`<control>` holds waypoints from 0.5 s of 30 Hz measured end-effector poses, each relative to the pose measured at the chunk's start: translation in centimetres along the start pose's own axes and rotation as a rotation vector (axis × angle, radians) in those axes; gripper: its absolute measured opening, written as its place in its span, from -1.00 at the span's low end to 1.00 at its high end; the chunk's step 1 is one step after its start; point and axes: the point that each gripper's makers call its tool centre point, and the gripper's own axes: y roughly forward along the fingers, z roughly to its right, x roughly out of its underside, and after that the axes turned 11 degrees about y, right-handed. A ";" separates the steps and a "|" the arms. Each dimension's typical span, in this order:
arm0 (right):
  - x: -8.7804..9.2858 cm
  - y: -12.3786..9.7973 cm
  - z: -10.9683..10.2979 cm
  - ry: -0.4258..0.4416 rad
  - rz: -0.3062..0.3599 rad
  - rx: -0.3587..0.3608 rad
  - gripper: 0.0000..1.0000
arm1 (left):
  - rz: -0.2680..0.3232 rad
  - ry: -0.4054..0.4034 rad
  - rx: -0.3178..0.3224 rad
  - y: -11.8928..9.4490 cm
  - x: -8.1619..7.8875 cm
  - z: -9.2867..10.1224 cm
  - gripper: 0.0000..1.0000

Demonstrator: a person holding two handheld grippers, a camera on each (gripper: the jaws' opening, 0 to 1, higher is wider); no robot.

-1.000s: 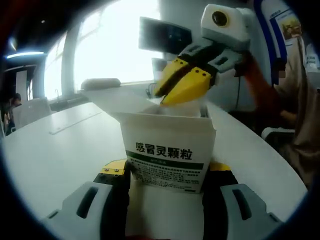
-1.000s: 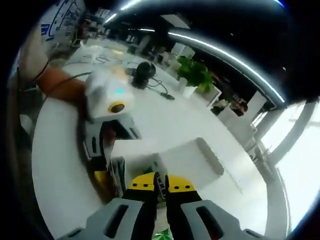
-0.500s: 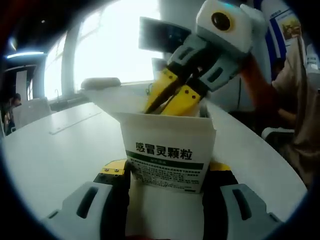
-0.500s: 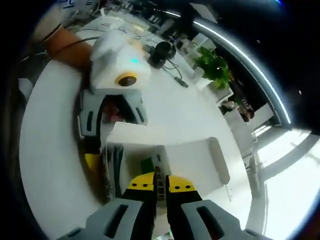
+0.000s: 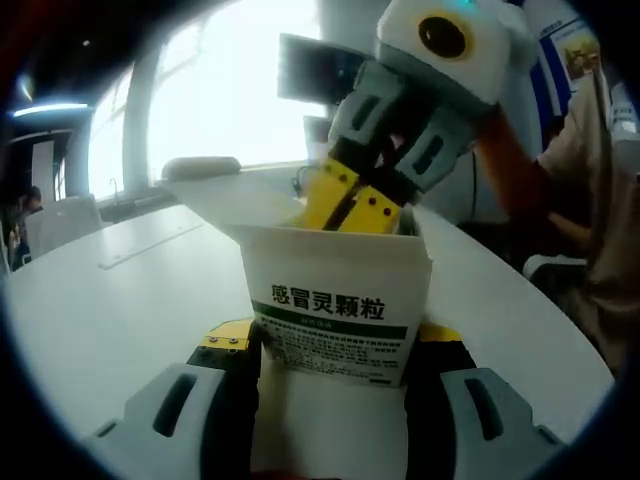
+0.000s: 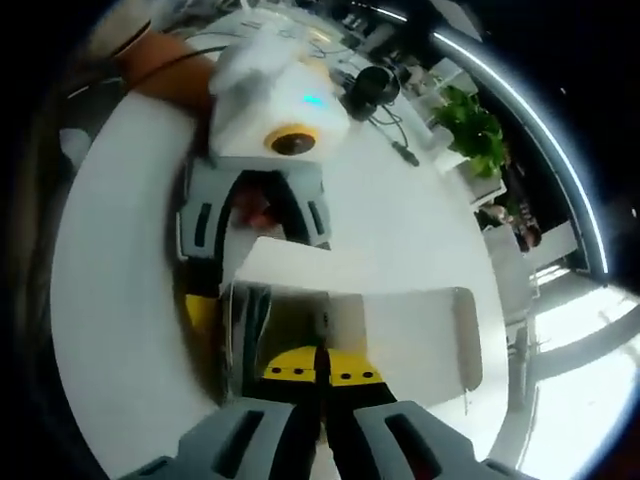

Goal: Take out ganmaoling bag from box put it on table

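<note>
White, rounded tabletop [image 5: 110, 300] carries the open white cardboard medicine box [image 5: 335, 300], clamped by the left gripper [image 5: 335, 360]; the yellow-tipped right gripper [image 6: 320, 368], jaws nearly together, reaches inside, its hold unclear; the bag presumably sits hidden within; next, pinch it and lift.

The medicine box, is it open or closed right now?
Open: the medicine box has its flap folded back, and the right gripper reaches inside.
</note>
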 end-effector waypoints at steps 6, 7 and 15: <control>0.0 -0.1 -0.1 0.014 0.014 -0.008 -1.00 | 0.000 0.000 0.000 0.0 0.0 0.0 -0.02; 0.0 -0.2 -0.1 0.021 0.015 -0.012 -1.00 | 0.000 0.000 0.000 0.0 0.0 0.0 -0.02; -0.1 -0.9 0.2 0.069 0.031 -0.017 -1.00 | 0.001 0.002 -0.001 0.0 -0.1 0.0 -0.02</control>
